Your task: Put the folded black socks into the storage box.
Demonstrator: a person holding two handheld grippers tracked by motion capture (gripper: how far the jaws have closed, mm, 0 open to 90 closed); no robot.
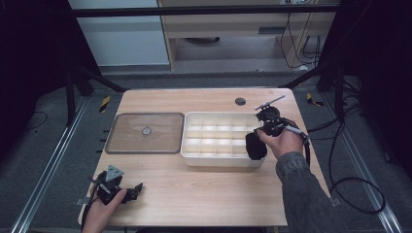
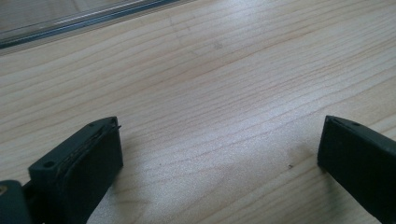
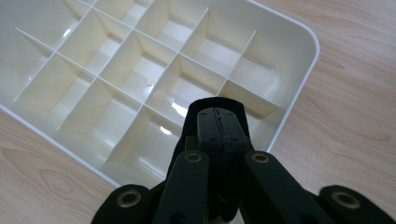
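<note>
Counter [image 1: 204,194] of pale wood is carrying a clear flat lid [image 1: 145,132] at its left and, just beside it, a cream divided tray [image 1: 221,154] with bare compartments. The right gripper [image 3: 219,122] is hanging over the tray's near right corner, its jaws pressed together with a black cloth-like piece pinched between them, though what it is I cannot tell. The left gripper [image 2: 219,149] is resting low near the counter's front left edge, jaws spread wide around nothing.

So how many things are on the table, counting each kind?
White divided tray: 1
Clear flat lid: 1
Hand-held tools: 2, the left tool with jaws open above the wood, the right tool with jaws shut above the tray's near right corner
Total: 4
</note>
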